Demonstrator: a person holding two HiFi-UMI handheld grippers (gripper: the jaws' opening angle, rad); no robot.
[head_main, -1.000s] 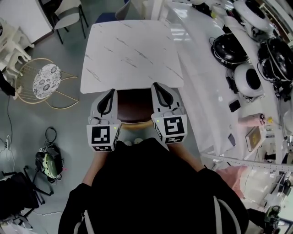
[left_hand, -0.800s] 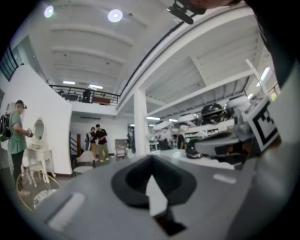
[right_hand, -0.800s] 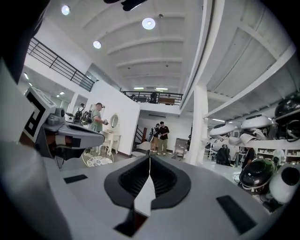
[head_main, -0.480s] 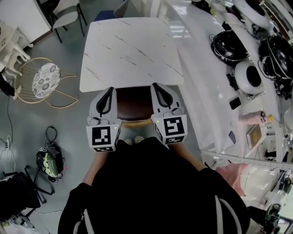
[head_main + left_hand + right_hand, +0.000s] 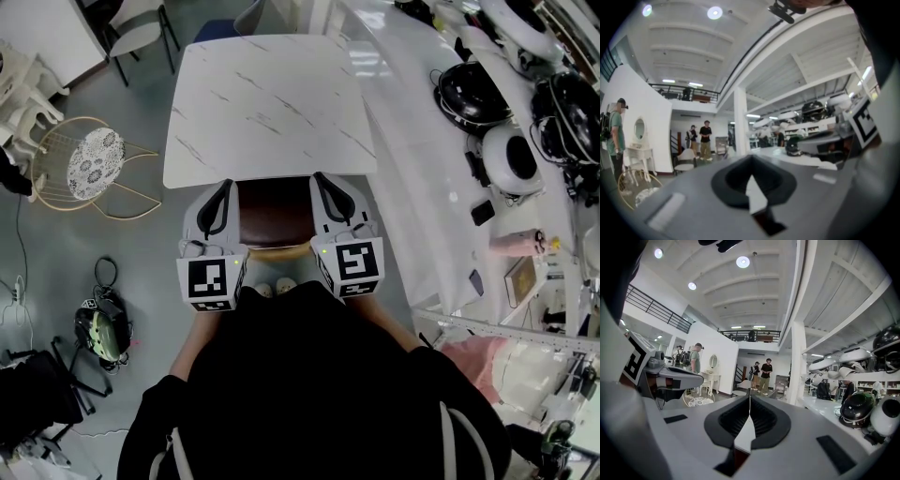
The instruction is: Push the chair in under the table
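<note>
A white marble table [image 5: 272, 103] stands in front of me in the head view. A brown chair seat [image 5: 274, 217] shows at its near edge, partly beneath the top, with a pale back rail [image 5: 277, 249] nearest me. My left gripper [image 5: 228, 185] lies along the seat's left side and my right gripper [image 5: 321, 176] along its right, both tips at the table edge. Whether they touch the chair is hidden. In the left gripper view the left gripper [image 5: 751, 161] is shut on nothing. In the right gripper view the right gripper [image 5: 750, 397] is shut too, with nothing between its fingers.
A gold wire chair with a patterned cushion [image 5: 86, 161] stands left of the table. A long white counter [image 5: 422, 159] with helmets [image 5: 469, 94] runs along the right. A bag [image 5: 99, 333] lies on the floor at my left. People [image 5: 764, 376] stand far off.
</note>
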